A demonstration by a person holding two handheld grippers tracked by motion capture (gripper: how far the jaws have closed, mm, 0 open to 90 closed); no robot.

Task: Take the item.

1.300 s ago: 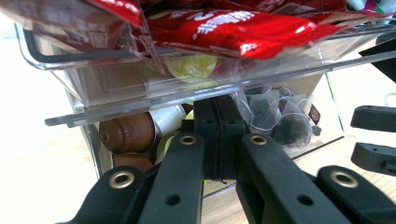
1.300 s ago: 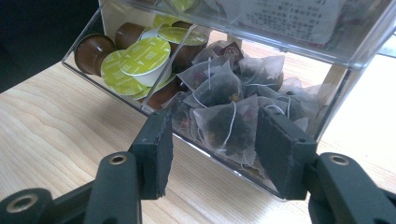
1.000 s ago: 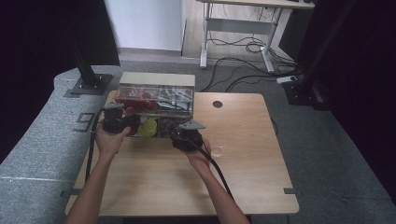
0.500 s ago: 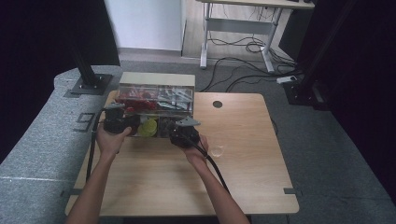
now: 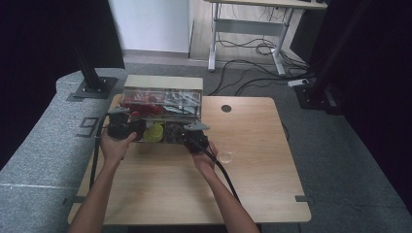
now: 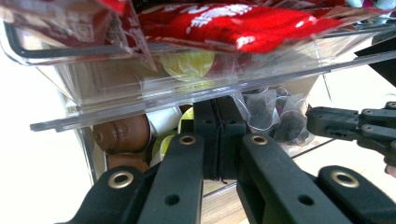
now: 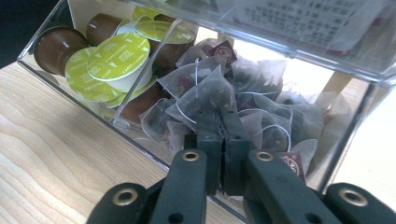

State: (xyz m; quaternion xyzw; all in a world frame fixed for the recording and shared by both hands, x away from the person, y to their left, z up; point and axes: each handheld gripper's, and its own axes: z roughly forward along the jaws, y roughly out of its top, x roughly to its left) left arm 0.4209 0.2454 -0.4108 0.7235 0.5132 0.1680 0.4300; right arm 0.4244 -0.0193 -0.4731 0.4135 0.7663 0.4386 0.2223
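A clear two-tier organizer [image 5: 163, 99] stands at the table's back left, its lower drawer pulled out. The drawer holds green-lidded coffee capsules [image 7: 119, 58] and mesh tea bags [image 7: 261, 116]; red packets [image 6: 243, 23] fill the tier above. My right gripper [image 7: 218, 119] reaches into the tea bag compartment. Its jaws have just been closing and are now pressed together on the lower edge of one tea bag [image 7: 205, 93]. My left gripper [image 6: 217, 116] is shut at the drawer's front, under the upper tier's ledge. Whether it pinches the clear wall I cannot tell.
Two clear cups [image 5: 226, 150] stand on the wooden table [image 5: 252, 184] just right of the right hand. A round cable hole [image 5: 226, 108] lies behind them. Brown capsules [image 6: 122, 134] sit at the drawer's left end. The right gripper's cable trails back along the forearm.
The right gripper has edged a little forward into the drawer among the tea bags. The left hand and the organizer have stayed where they were.
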